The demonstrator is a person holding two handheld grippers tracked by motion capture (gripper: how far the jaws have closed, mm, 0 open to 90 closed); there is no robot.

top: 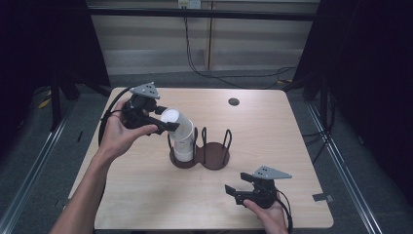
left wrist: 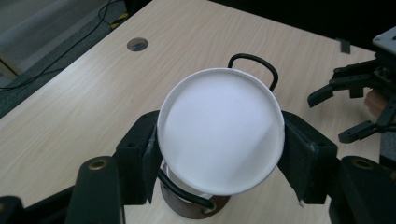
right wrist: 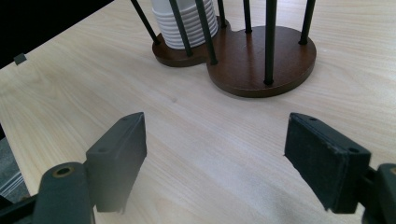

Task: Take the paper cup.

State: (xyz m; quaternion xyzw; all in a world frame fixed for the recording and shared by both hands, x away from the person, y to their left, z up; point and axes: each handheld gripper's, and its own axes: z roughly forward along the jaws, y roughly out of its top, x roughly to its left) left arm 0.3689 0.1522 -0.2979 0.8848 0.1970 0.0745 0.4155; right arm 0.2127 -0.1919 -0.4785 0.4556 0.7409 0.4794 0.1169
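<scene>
Pale wood covered the bench (top: pixel 146 204), where a dark two-ring cup holder (top: pixel 214 158) stood near the middle with a stack of white cups (top: pixel 184 148) in its left ring. Above that stack, the left tongs (top: pixel 163 119) were clenched on the top cup (left wrist: pixel 220 130), tilted with its long axis leaning away from the holder toward the left hand. The right tongs (top: pixel 234 194) rested released, nearer the person than the holder, pointing at it, so the left hand was much the nearer.
</scene>
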